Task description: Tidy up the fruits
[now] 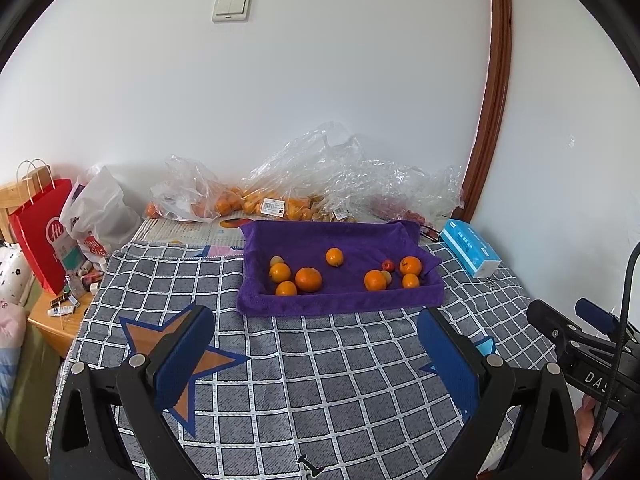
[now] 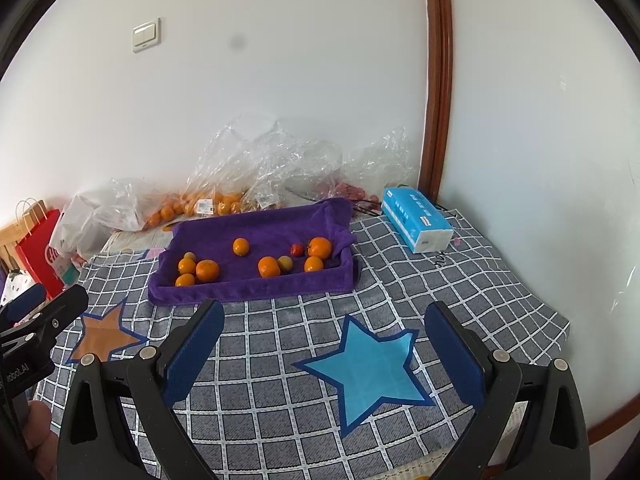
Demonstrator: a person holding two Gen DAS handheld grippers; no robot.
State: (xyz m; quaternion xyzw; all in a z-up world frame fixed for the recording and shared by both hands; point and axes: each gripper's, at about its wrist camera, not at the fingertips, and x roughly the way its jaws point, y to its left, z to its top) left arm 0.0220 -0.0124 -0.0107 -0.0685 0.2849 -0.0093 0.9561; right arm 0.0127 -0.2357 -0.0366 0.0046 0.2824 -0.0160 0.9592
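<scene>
A tray lined with a purple towel [image 1: 280, 304] [image 2: 256, 290] sits on the checked cloth and holds several oranges [image 1: 308, 279] [image 2: 207, 271], two small pale green fruits [image 1: 276, 260] [image 2: 284, 263] and one small red fruit [image 1: 387, 265] [image 2: 297, 249]. My left gripper [image 1: 314, 322] hovers open over the cloth, in front of the tray. Nothing is between the fingers of my right gripper [image 2: 326, 320], which also stands open short of the tray. An orange star [image 1: 188, 356] [image 2: 105, 334] and a blue star [image 2: 372, 368] are sewn on the cloth.
Clear plastic bags with more oranges [image 1: 236, 204] [image 2: 192, 204] and red fruit [image 1: 404, 212] [image 2: 352, 190] lie along the wall behind the tray. A blue tissue pack [image 1: 470, 248] [image 2: 418, 218] sits right of it. A red paper bag [image 1: 42, 232] and small bottles stand at left.
</scene>
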